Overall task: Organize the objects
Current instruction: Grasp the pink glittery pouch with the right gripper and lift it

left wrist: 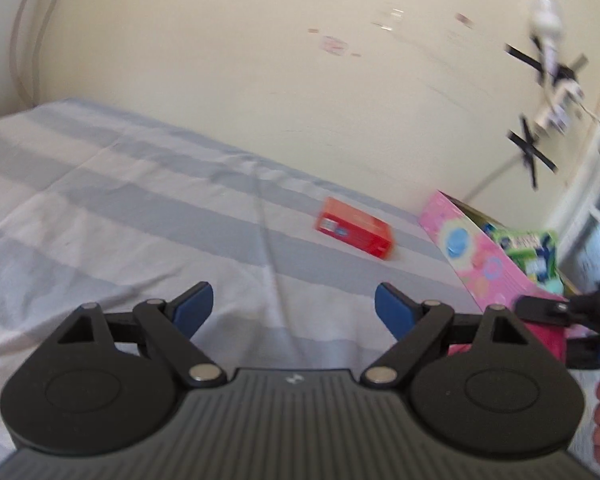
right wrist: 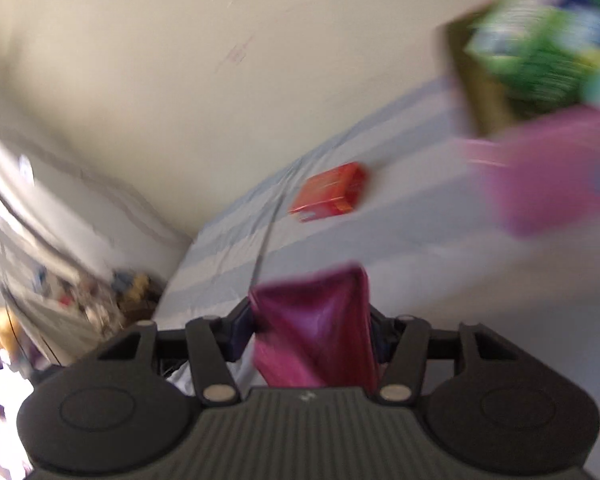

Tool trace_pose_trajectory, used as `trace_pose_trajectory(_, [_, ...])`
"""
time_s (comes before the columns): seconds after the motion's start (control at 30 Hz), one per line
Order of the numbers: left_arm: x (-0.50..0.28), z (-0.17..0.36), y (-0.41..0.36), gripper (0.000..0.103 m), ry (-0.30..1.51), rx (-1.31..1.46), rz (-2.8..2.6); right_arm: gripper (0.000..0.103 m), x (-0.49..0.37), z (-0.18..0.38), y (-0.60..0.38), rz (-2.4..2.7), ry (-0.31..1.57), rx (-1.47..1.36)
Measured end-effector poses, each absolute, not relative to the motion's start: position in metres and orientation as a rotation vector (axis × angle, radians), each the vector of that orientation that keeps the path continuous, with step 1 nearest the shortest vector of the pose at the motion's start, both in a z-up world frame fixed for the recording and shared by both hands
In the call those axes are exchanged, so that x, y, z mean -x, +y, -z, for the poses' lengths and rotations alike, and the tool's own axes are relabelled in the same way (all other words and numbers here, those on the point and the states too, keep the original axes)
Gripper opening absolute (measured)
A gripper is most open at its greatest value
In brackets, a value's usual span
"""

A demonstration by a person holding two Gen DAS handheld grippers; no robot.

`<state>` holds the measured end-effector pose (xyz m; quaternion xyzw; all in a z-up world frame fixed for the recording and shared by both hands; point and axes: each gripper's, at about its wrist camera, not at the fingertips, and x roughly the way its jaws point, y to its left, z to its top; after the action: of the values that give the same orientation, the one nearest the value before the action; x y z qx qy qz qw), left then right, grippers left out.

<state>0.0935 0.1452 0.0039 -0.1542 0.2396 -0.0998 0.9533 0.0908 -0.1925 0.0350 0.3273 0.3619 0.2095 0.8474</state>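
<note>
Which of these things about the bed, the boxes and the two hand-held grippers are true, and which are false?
1. The left hand-held gripper is open and holds nothing. True.
2. The right hand-held gripper is empty. False: it is shut on a magenta packet.
3. The orange box lies on the striped bedsheet. True.
4. The orange box is inside the pink box. False: it lies apart from it, on the sheet.
5. A green package sits in the pink box. True.
6. The bedsheet is plain red. False: it has blue and white stripes.

Soft daylight, fisheye-bent edges, heavy motion blur rightward.
</note>
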Motion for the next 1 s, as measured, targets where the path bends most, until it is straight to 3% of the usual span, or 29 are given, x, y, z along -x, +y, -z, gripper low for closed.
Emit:
trace_pose_trajectory(0.13, [-0.086, -0.015, 0.115, 0.09, 0.502, 0.383, 0.373, 0.077, -0.051, -0.022, -0.24, -0.266, 0.717, -0.696])
trace_pose_trajectory(0.37, [-0.086, -0.023, 0.05, 0.09, 0.567, 0.277, 0.523, 0.079, -0.022, -0.023, -0.266, -0.265, 0.642, -0.568])
trace_pose_trajectory(0.6, [-0.091, -0.012, 0.027, 0.083, 0.653, 0.221, 0.583, 0.078, -0.018, -0.021, -0.199, -0.411, 0.652, -0.239])
trace_pose_trajectory(0.67, [-0.092, -0.011, 0.023, 0.083, 0.669, 0.227, 0.605, 0.075, -0.02, -0.016, -0.19, -0.411, 0.66, -0.198])
trace_pose_trajectory(0.77, [-0.097, -0.006, 0.015, 0.082, 0.706, 0.234, 0.625, 0.06, -0.031, -0.007, -0.189, -0.421, 0.687, -0.22])
trace_pose_trajectory(0.83, [-0.098, -0.003, 0.008, 0.076, 0.72, 0.234, 0.637, 0.052, -0.035, -0.004, -0.187, -0.417, 0.679, -0.234])
trace_pose_trajectory(0.87, [-0.097, -0.005, 0.004, 0.073, 0.716, 0.222, 0.636, 0.039, -0.034, -0.007, -0.187, -0.414, 0.658, -0.224])
trace_pose_trajectory(0.9, [-0.096, -0.009, -0.001, 0.072, 0.721, 0.21, 0.646, 0.033, -0.033, -0.011, -0.189, -0.439, 0.641, -0.226])
trace_pose_trajectory(1.0, [-0.092, -0.03, -0.01, 0.071, 0.673, 0.203, 0.653, 0.033, -0.031, -0.025, -0.2, -0.421, 0.589, -0.24])
